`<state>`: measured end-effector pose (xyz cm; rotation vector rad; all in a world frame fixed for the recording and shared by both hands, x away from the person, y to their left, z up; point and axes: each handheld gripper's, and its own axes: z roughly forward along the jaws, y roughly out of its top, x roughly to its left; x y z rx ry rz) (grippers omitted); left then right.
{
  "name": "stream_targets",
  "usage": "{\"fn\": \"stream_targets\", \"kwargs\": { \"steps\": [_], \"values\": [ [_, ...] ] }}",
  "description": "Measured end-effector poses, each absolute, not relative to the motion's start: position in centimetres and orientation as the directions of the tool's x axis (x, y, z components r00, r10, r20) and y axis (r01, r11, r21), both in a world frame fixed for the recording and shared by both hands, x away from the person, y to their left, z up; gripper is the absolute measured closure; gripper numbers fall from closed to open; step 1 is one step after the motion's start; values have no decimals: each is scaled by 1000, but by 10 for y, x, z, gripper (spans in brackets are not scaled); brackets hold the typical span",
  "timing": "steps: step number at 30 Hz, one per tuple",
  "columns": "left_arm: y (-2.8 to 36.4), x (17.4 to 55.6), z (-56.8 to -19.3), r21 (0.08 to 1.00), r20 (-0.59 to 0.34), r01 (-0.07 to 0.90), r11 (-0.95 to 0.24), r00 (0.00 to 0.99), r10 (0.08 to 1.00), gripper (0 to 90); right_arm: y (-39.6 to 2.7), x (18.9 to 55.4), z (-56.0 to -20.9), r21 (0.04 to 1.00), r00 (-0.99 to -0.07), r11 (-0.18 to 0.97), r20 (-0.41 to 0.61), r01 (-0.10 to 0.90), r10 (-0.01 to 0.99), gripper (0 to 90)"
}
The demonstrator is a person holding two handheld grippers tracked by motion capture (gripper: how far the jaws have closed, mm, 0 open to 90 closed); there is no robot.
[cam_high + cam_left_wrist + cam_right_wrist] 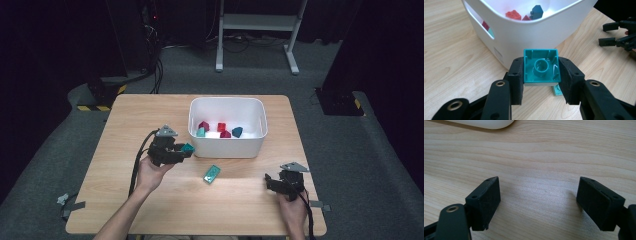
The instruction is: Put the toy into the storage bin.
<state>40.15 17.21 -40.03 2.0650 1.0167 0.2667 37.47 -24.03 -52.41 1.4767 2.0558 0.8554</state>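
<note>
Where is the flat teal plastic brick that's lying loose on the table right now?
In the high view the flat teal plastic brick lies on the wooden table, just in front of the white plastic bin, between the two tools.

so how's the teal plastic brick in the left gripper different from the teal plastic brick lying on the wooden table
The teal plastic brick in the left gripper is clamped between the jaws, off the wooden table; the teal plastic brick lying on the table is free. The held one is beside the white plastic bin; the loose one lies farther from it. Both are the same teal.
</note>
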Motion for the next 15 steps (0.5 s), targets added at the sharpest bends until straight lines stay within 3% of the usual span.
{"fn": "stream_targets", "kwargs": {
  "steps": [15],
  "values": [
    [170, 416, -364, 777, -182, 546, -312, 670, 720, 583, -240, 375, -524, 716, -314, 228, -14, 659, 949, 192]
  ]
}}
